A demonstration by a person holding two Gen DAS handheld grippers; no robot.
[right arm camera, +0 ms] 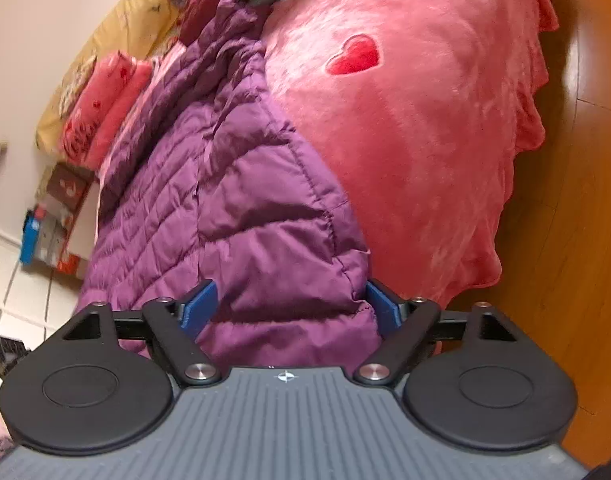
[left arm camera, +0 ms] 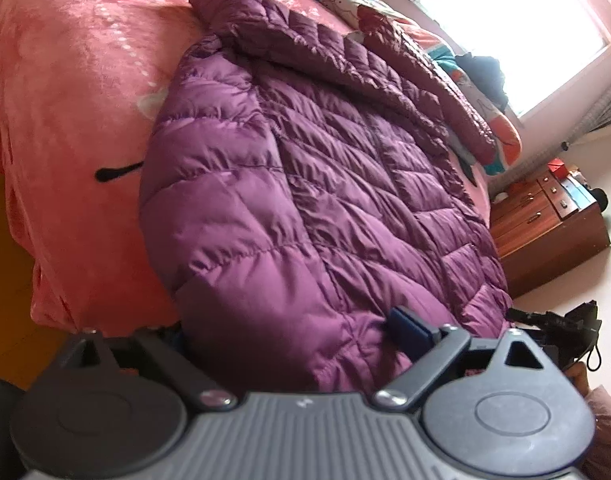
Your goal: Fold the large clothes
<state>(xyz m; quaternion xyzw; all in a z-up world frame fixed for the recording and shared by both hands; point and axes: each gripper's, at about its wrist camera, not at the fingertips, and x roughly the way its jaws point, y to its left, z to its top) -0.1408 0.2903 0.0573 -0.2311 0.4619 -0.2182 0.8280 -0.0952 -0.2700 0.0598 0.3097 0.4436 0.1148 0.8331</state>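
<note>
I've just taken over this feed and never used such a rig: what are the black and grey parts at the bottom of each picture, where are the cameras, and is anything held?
Each picture comes from a camera on a hand-held gripper, looking along its two blue-padded fingers; the grey and black parts are the gripper's body. A purple down jacket lies on a bed with a pink blanket. The right gripper is open, its fingers straddling a puffy edge of the jacket. On the left gripper only one finger shows, against the jacket hem, so its grip cannot be judged.
</note>
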